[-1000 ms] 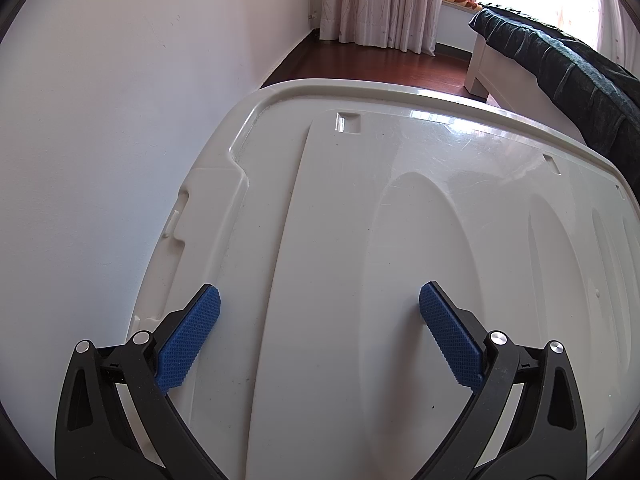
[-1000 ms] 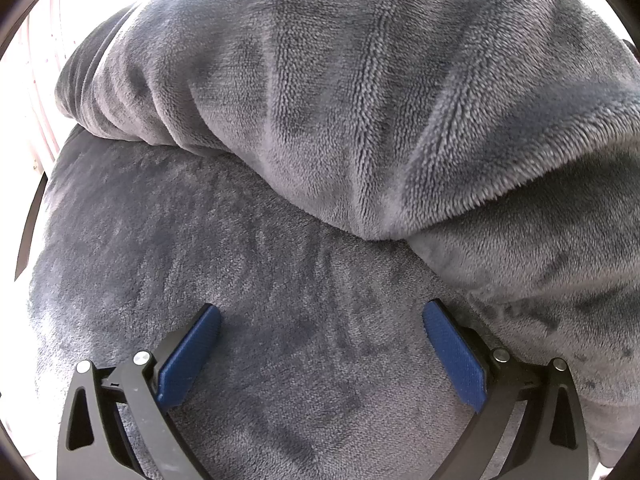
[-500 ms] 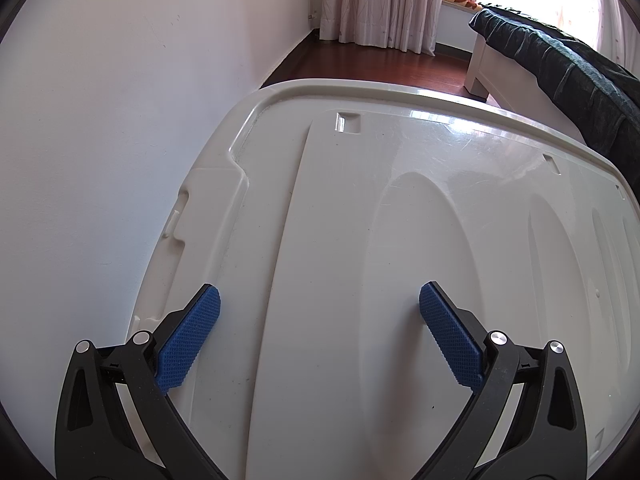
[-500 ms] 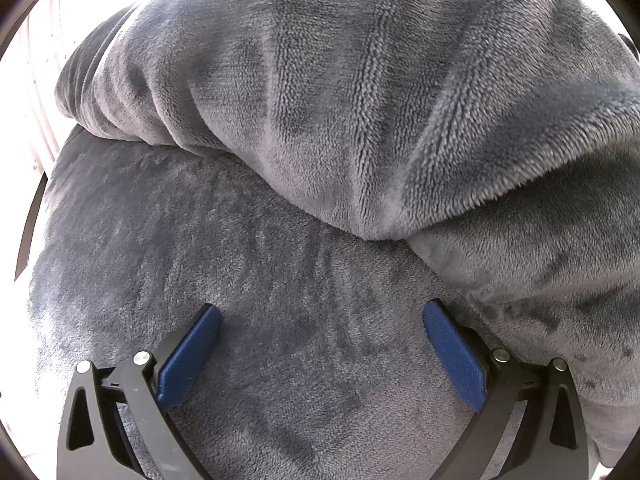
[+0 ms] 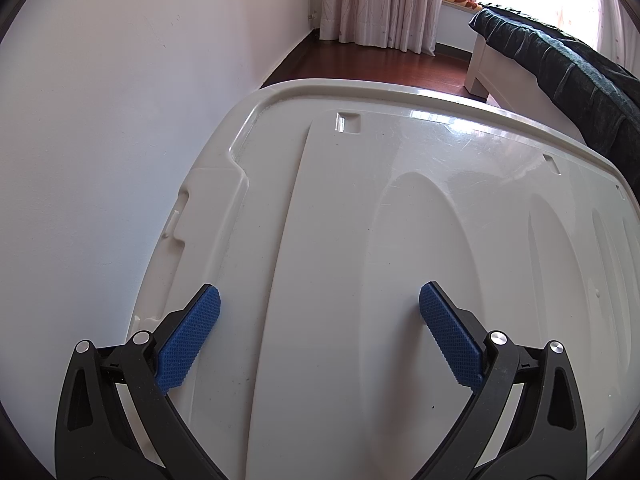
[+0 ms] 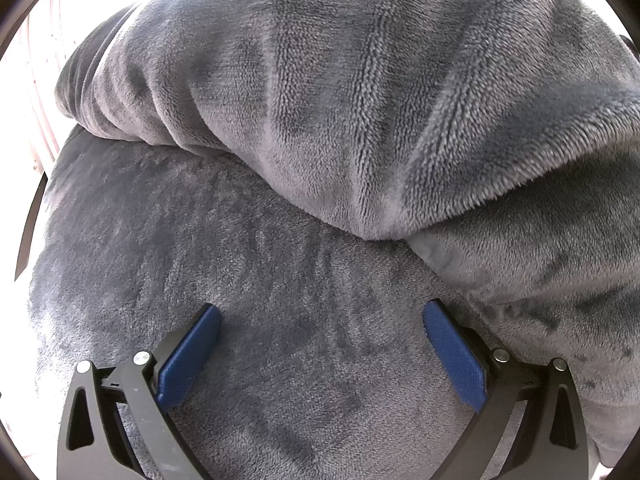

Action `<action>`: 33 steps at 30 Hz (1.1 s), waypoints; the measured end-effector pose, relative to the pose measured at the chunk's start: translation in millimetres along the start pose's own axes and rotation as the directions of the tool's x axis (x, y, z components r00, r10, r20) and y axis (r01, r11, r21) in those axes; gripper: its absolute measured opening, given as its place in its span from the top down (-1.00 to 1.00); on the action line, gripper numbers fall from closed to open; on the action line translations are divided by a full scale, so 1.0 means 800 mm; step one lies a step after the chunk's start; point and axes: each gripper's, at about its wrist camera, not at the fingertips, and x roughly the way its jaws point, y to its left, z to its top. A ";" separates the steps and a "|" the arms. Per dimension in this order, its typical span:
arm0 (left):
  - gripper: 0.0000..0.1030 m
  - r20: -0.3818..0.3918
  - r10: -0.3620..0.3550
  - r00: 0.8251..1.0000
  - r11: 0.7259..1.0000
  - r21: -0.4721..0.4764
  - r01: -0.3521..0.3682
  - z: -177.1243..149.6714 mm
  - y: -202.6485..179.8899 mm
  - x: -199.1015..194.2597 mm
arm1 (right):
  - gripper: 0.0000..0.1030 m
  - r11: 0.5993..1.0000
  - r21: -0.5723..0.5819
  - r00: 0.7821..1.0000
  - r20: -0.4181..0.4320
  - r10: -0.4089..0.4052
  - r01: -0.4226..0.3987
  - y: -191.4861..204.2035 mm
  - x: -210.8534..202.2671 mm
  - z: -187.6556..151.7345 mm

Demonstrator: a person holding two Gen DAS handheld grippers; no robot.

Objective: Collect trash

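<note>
Left wrist view: my left claw (image 5: 320, 320) hangs over a glossy white plastic lid (image 5: 400, 240), its two blue pads (image 5: 188, 340) spread wide with nothing between them. The lid fills most of the frame; it carries shallow moulded ovals and small rectangular notches near its far rim, and a stepped latch recess on its left edge. A plain white wall (image 5: 120, 120) stands just beside the lid on the left. Beyond the lid lies a dark red-brown wooden floor (image 5: 380, 60), with pale striped curtains (image 5: 380, 0) hanging to it at the far end. At upper right I see a bed (image 5: 500, 76) with a white frame, covered by a dark green blanket (image 5: 560, 60), under a bright window.

Right wrist view: my right claw (image 6: 320, 344) is likewise spread, pads apart and gripping nothing. It points straight into grey plush fabric (image 6: 320, 160), which fills nearly the whole frame. A thick folded roll of the fabric lies across the upper half, resting on a flatter layer of the same material beneath the claw. The right pad sits close against the lower edge of the fold; I cannot tell whether it touches.

No piece of trash shows in either view, so I cannot tell where it lies.
</note>
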 end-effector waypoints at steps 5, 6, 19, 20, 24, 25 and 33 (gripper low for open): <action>-0.88 0.000 0.000 1.000 1.000 0.000 0.000 0.000 0.000 0.000 | -0.92 1.000 0.000 1.000 0.000 0.000 0.000 0.000 0.000 0.000; -0.88 0.000 0.000 1.000 1.000 0.000 0.000 0.000 0.000 0.000 | -0.92 1.000 0.000 1.000 0.000 0.000 0.000 0.000 0.000 0.000; -0.88 0.000 0.000 1.000 1.000 0.000 0.000 0.000 0.000 0.000 | -0.92 1.000 0.000 1.000 0.000 0.000 0.000 0.000 0.000 0.000; -0.88 0.000 0.000 1.000 1.000 0.001 0.000 0.000 0.000 0.000 | -0.92 1.000 0.000 1.000 0.000 0.000 0.000 -0.001 0.000 0.000; -0.88 0.000 0.000 1.000 1.000 0.000 0.000 -0.001 0.001 -0.001 | -0.92 1.000 0.000 1.000 0.000 0.000 0.000 0.000 0.000 0.000; -0.88 0.000 0.000 1.000 1.000 0.000 0.000 -0.002 0.001 -0.001 | -0.92 1.000 0.000 1.000 0.000 0.000 0.000 -0.001 0.000 0.000; -0.88 0.000 -0.001 1.000 1.000 0.000 0.001 0.008 -0.003 0.006 | -0.92 1.000 0.000 1.000 0.000 0.000 0.000 0.000 0.000 0.000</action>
